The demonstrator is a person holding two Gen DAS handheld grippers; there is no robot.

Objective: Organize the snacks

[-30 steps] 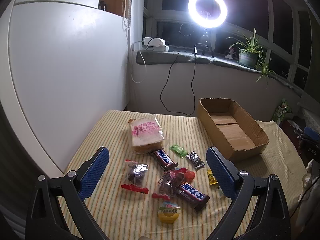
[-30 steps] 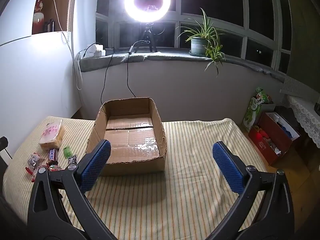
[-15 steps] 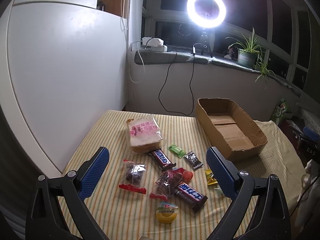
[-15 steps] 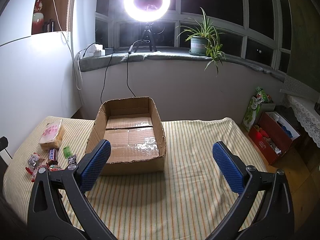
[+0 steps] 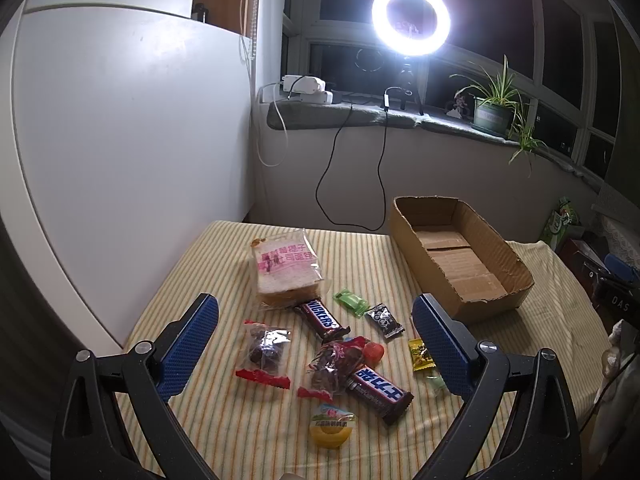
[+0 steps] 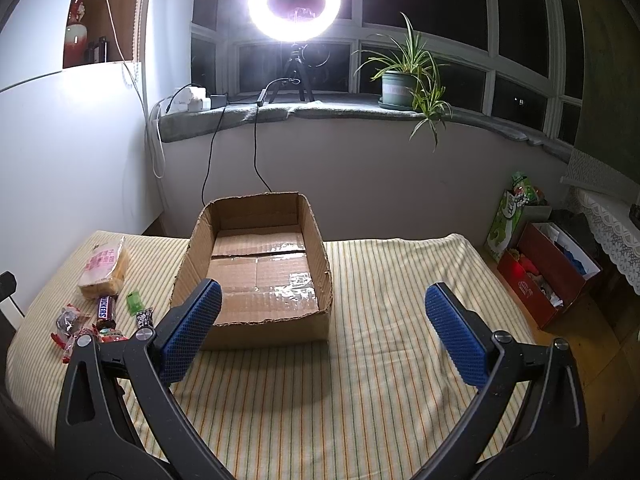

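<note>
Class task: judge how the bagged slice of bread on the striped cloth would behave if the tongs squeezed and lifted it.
The bagged bread looks soft, so it would probably squash under a firm squeeze. Its loose clear wrapper may crinkle and slip. It is bulky but likely light, and lying flat it should not roll.

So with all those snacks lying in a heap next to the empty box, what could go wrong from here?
The snacks overlap: a clear candy bag lies across one Snickers bar, so the open left hand-held gripper might pinch two at once or drag a neighbour along. The bagged bread is soft and could get squashed. The cardboard box looks light and may slide on the striped cloth if bumped.
</note>
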